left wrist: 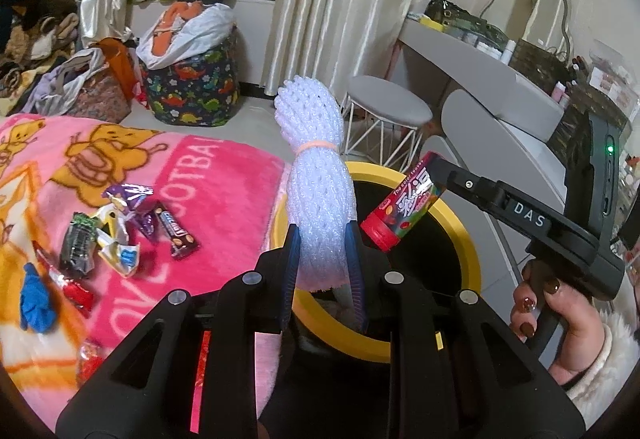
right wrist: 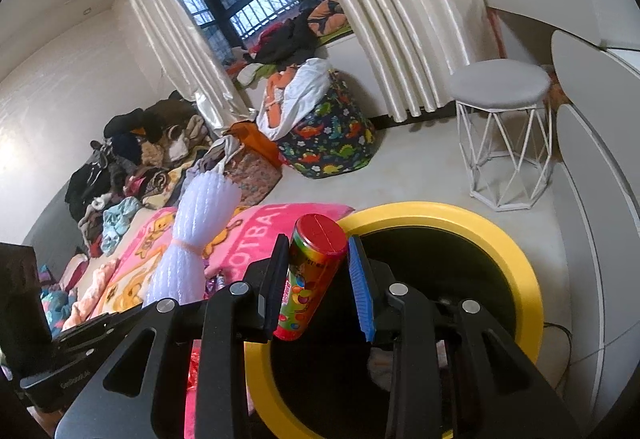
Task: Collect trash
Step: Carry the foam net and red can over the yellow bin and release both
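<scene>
My left gripper (left wrist: pixel 323 239) is shut on a white foam fruit net bundle (left wrist: pixel 314 159) tied with an orange band, held upright over the yellow-rimmed black bin (left wrist: pixel 460 223). My right gripper (right wrist: pixel 318 271) is shut on a candy tube with a red cap (right wrist: pixel 314 267), held above the same bin (right wrist: pixel 516 259). The tube (left wrist: pixel 404 207) and right gripper (left wrist: pixel 436 175) also show in the left wrist view; the net (right wrist: pixel 192 235) shows in the right wrist view. Several candy wrappers (left wrist: pixel 132 227) lie on the pink blanket (left wrist: pixel 216 175).
A blue crumpled piece (left wrist: pixel 36 299) and red wrappers (left wrist: pixel 76 291) lie on the blanket. A grey stool with white wire legs (right wrist: pixel 504 127) stands beyond the bin. A dinosaur-print bag (right wrist: pixel 332 139) and clothes piles (right wrist: pixel 152 151) sit on the floor. A white desk (left wrist: pixel 480 79) stands right.
</scene>
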The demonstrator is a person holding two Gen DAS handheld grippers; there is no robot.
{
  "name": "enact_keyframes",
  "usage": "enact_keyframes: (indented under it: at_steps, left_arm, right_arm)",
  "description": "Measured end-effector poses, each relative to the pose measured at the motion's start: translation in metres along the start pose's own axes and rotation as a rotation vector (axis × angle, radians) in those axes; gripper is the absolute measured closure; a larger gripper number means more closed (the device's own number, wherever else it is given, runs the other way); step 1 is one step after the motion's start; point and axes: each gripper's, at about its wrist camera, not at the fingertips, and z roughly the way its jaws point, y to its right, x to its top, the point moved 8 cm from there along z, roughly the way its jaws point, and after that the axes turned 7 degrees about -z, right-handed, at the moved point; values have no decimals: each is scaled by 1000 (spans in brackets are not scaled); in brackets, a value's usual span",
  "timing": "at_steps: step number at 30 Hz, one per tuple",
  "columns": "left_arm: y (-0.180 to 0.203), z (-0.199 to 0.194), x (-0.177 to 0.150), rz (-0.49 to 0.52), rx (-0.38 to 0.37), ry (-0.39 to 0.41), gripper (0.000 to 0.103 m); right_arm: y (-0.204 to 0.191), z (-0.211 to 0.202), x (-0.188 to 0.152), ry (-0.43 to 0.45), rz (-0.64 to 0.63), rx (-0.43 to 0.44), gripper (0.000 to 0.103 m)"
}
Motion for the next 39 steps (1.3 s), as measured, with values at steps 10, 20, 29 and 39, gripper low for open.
enact_keyframes:
  at_steps: [10, 20, 29, 39]
  left_arm:
    - [16, 15, -8, 28, -19, -35, 86]
    - [27, 33, -17, 47, -31, -77, 86]
    - [33, 45, -23, 54, -36, -107, 86]
    - [27, 65, -35, 29, -20, -170, 72]
  right_arm:
    - [24, -2, -5, 0, 33, -52, 74]
    - [47, 0, -15, -16, 63, -103, 74]
    - [62, 2, -21, -38, 95, -134, 74]
    - [71, 9, -28, -84, 135, -129, 64]
